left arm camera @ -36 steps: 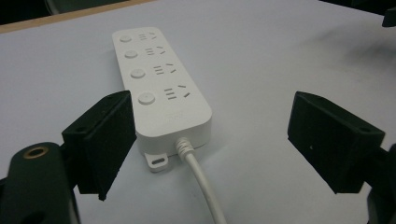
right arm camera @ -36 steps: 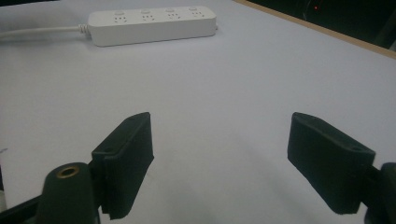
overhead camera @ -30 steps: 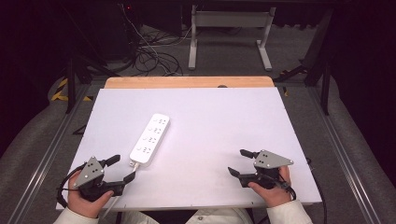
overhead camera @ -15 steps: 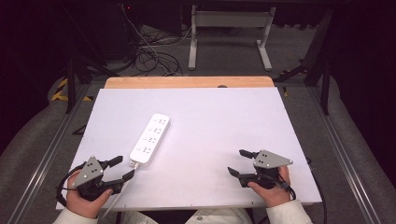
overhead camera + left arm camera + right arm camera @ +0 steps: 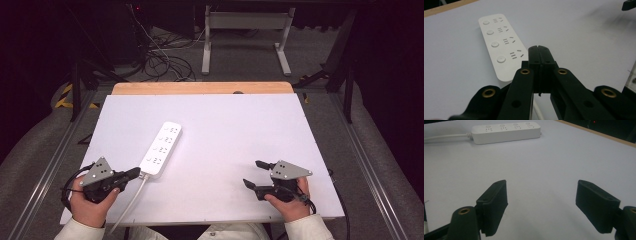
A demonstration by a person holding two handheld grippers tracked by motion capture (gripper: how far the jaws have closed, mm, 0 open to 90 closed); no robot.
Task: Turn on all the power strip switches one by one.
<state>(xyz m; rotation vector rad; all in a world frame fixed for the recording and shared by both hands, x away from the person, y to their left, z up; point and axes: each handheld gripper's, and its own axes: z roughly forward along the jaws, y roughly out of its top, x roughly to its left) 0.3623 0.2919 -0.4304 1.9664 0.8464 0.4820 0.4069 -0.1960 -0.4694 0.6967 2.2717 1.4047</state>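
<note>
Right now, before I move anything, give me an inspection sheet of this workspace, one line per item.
Surface: white table top with a wooden strip along the far edge.
Job's things: white power strip with four outlets, each beside a round button, lying flat, left of centre, nothing plugged in.
Clutter: nothing seen.
Grippers: left hand-held gripper shut, its tip close to the strip's near end; right hand-held gripper open, holding nothing, over bare table.
Cables: the strip's white cord runs off the near edge; dark cables lie tangled on the floor beyond.
Surroundings: dark room, metal stand behind the table, rails along both sides.
</note>
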